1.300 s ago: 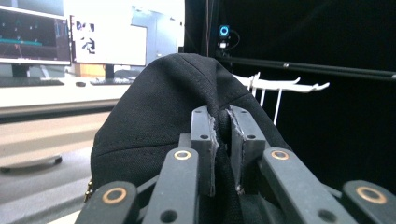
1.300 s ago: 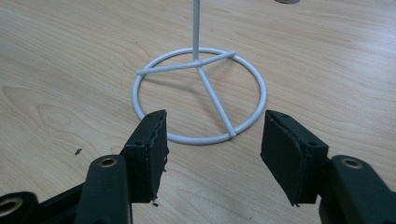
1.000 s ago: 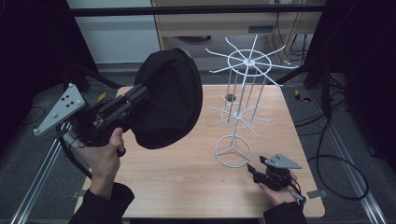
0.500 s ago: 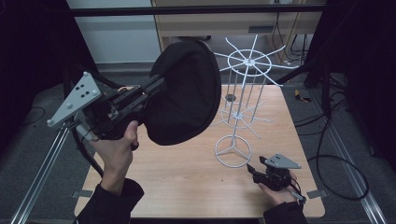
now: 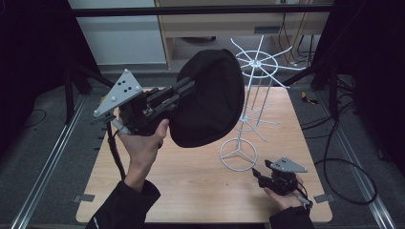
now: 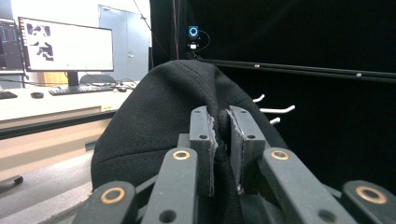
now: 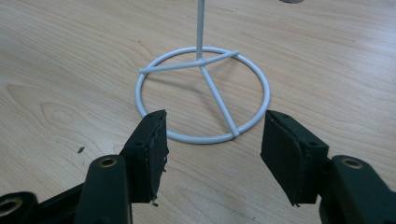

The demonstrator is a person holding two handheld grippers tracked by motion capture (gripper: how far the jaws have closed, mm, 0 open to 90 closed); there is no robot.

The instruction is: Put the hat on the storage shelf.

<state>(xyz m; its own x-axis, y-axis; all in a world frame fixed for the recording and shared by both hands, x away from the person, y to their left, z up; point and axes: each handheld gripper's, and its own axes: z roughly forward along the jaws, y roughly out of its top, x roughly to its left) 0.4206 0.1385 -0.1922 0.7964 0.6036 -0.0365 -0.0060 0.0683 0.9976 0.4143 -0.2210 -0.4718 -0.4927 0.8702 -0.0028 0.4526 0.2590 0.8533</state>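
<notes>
Light wood-grain desk (image 5: 191, 186) sits mid-frame in the high view, w/ metal rails along both sides on grey carpet, black curtains left & right, and a pale cabinet wall at the top. A dark scuff marks the wood in the lower left of the right gripper view.

Left gripper (image 5: 184, 90), centre-left of the high view, is held up off the desk, jaws clenched on the soft black fabric cap (image 5: 210, 98). In the left gripper view the cap (image 6: 154, 121) bulges up over the pinched jaws; the fabric is squeezed between the pads (image 6: 201, 140). The cap hangs in the air just beside the upper tier of the white wire spinner rack (image 5: 255, 95); can't tell if they touch.

The rack's ring base (image 7: 203, 100) rests flat on the desk. Right gripper (image 5: 260, 174), lower right of the high view, lies low near that base, jaws released & wide, nothing between them; in the right gripper view the ring is just ahead of the jaw tips.

Upper left of the left gripper view: a lit monitor (image 6: 65, 44) & keyboard on a side counter.
</notes>
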